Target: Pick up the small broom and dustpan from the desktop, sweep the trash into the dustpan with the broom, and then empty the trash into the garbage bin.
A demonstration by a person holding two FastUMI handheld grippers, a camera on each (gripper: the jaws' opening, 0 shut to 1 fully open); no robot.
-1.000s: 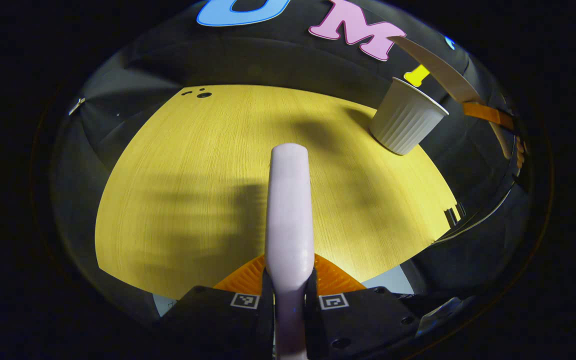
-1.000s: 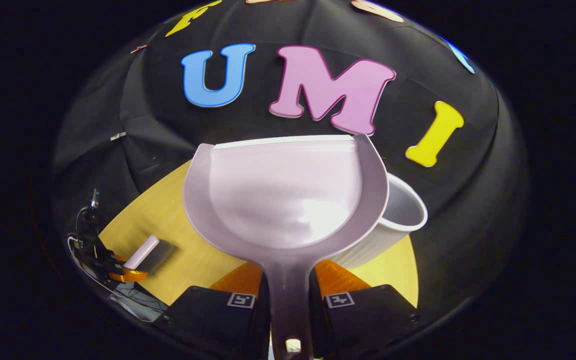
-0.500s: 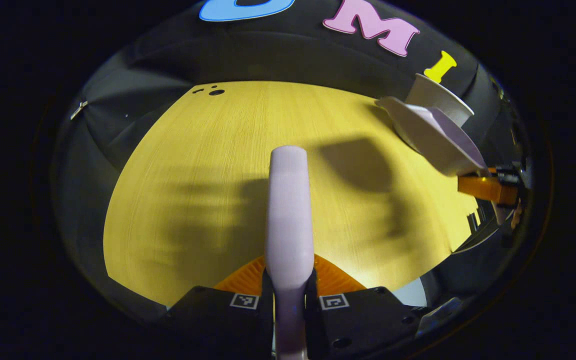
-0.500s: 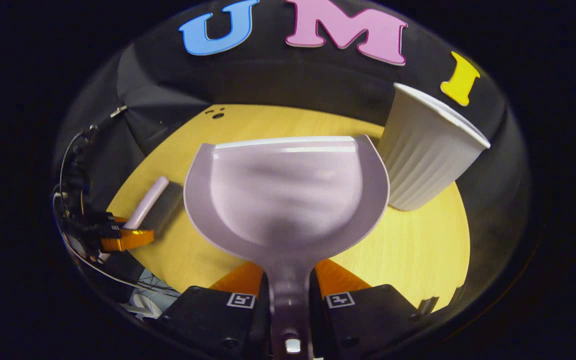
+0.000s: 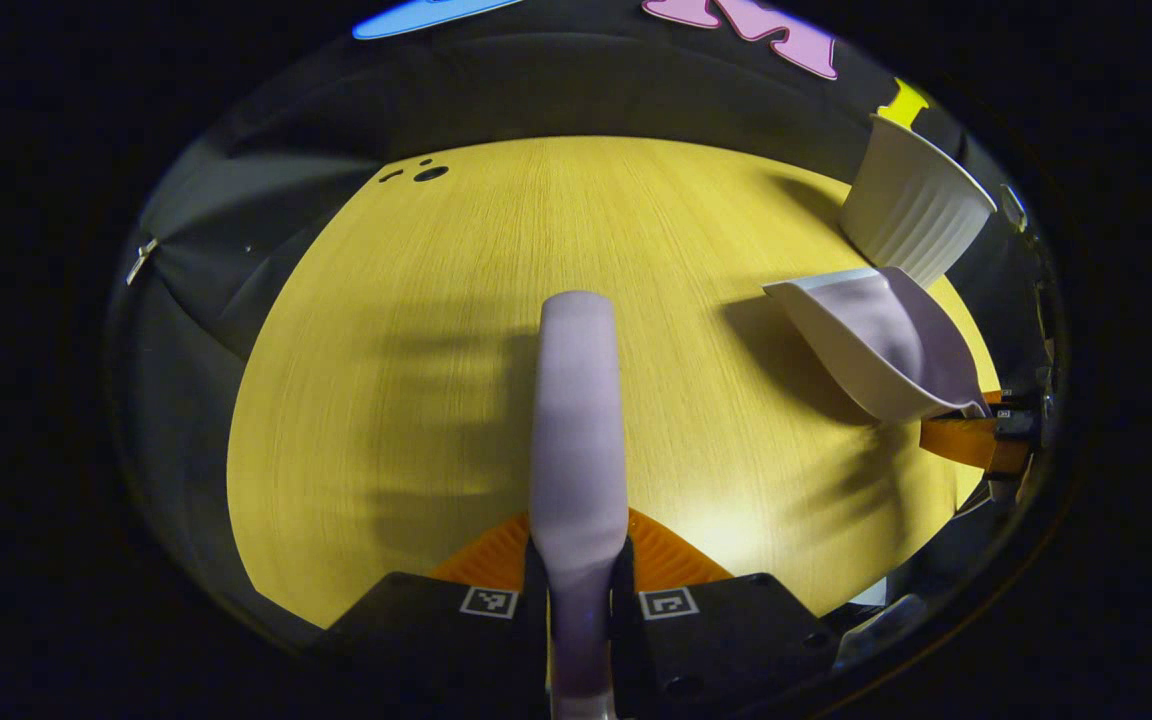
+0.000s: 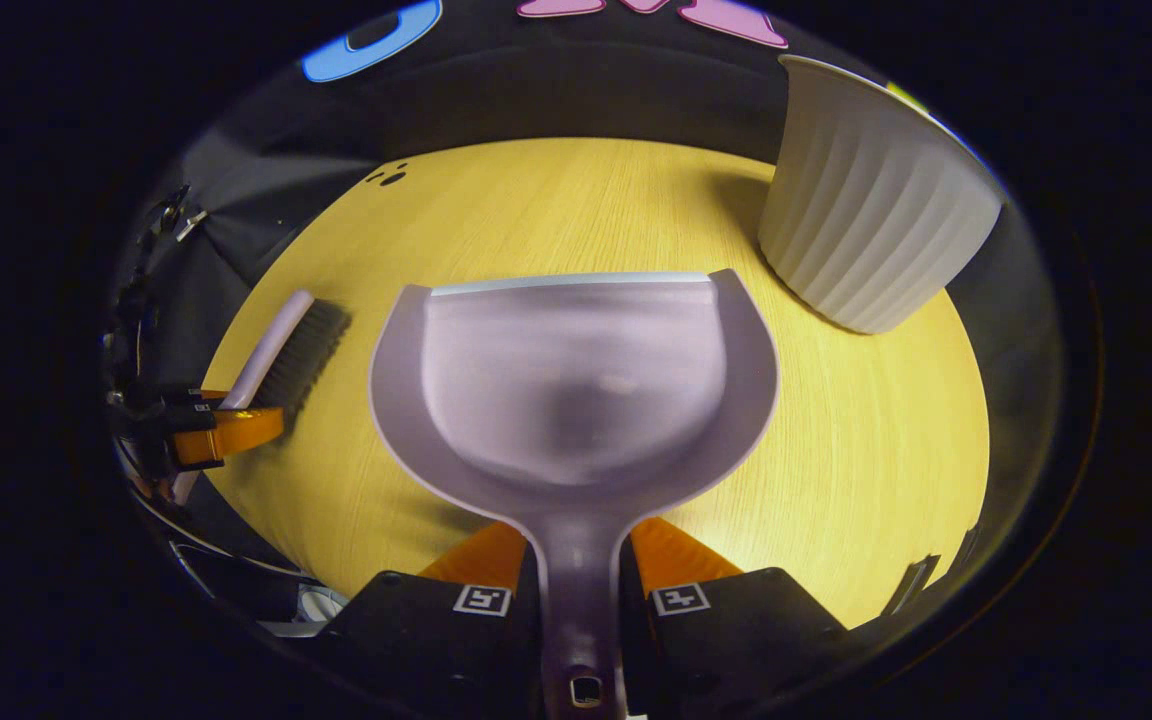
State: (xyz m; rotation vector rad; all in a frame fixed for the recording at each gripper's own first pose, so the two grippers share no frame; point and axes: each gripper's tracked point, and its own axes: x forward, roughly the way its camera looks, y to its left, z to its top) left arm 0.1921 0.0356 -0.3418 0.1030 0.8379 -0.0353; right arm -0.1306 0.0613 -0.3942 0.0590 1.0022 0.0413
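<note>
Gripping dustpan [image 6: 576,390] handle, right claw [image 6: 579,590]; bin [image 6: 871,220] ahead-right.

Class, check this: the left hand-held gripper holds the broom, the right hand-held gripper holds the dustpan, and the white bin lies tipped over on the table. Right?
Not quite. The white bin stands upright on the table, as the right gripper view shows. The rest holds: left hand-held gripper on the broom, right hand-held gripper on the dustpan.

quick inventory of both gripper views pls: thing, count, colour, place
broom: 1, pale lilac handle, dark bristles, held above the desktop's left part.
dustpan: 1, pale lilac, empty, above the desktop, beside the bin.
garbage bin: 1, white, ribbed, upright at the far right of the desktop.
desktop: 1, yellow wood grain, small dark holes at the far left.
left gripper: 1, shut on the broom's handle.
right gripper: 1, shut on the dustpan's handle.
</note>
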